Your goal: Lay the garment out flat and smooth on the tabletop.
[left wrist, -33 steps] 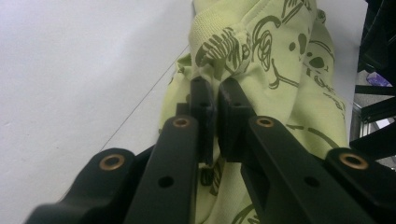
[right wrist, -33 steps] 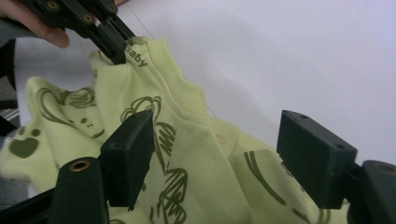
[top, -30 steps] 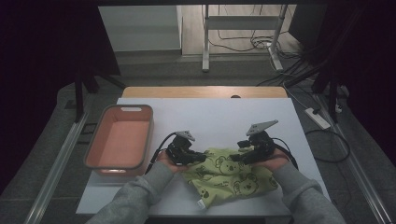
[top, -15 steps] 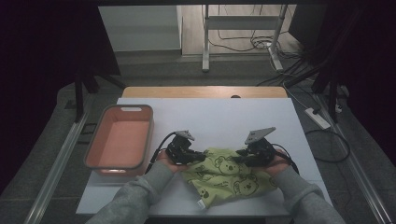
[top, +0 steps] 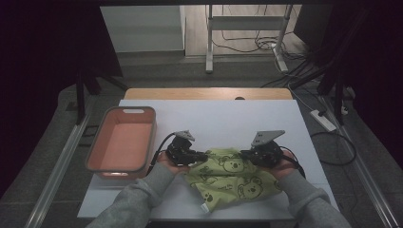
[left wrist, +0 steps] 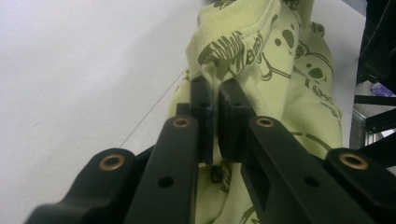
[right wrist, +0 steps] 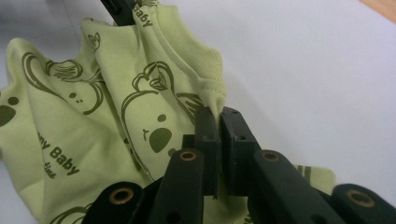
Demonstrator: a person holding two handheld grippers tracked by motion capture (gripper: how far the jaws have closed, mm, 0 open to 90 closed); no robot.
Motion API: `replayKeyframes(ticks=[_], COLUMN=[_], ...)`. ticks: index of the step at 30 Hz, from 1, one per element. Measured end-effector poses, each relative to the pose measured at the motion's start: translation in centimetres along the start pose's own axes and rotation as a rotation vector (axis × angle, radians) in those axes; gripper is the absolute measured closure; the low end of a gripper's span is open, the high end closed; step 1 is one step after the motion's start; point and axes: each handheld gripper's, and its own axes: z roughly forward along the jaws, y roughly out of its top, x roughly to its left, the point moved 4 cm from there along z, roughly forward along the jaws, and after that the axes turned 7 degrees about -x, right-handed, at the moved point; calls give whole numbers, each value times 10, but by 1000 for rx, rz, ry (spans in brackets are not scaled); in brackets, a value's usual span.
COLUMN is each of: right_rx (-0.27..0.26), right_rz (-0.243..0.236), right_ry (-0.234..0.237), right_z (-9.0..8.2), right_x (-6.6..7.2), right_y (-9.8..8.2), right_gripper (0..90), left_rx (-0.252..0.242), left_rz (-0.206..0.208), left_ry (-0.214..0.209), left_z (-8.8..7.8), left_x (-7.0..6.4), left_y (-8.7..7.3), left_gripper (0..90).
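Observation:
A light green baby garment (top: 233, 178) printed with koalas lies crumpled near the front of the white table (top: 214, 118). My left gripper (top: 202, 156) is shut on the garment's left edge; in the left gripper view the jaws (left wrist: 215, 91) pinch a fold of the cloth (left wrist: 280, 60). My right gripper (top: 244, 154) has just been closing, with the cloth between its jaws. In the right gripper view it (right wrist: 219, 116) now pinches the ribbed hem of the garment (right wrist: 140, 84). The left gripper (right wrist: 122, 9) holds the far corner there.
A salmon-coloured tub (top: 100, 156) stands at the table's left, close to my left hand. A wooden strip (top: 209, 93) runs along the far edge. A power strip (top: 323, 120) and cables lie on the floor to the right.
My right gripper's jaws have closed onto the garment's right edge. The left gripper has kept its grip and its place.

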Motion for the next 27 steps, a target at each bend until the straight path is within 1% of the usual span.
replayKeyframes(ticks=[6, 11, 13, 16, 21, 27], right_rx=[-30, -71, -91, -116, -147, -193], right_rz=[-12, -33, -34, -30, -42, -81], right_ry=[-21, -55, -65, -70, -85, -121], right_z=[-3, -8, -10, -12, -15, -23], right_x=[0, 2, 2, 1, 1, 1], right_y=[6, 15, 19, 26, 37, 56], right_gripper=[859, 859, 859, 859, 859, 859], left_rx=[-16, -43, -48, -56, -71, -102], left_rz=[9, 47, 63, 76, 94, 129], left_ry=[4, 21, 29, 40, 59, 89], left_z=[-6, -19, -24, -31, -41, -58], left_x=[0, -4, -5, -4, -2, -2], left_y=[4, 14, 18, 24, 34, 49], left_gripper=[859, 859, 859, 859, 859, 859])
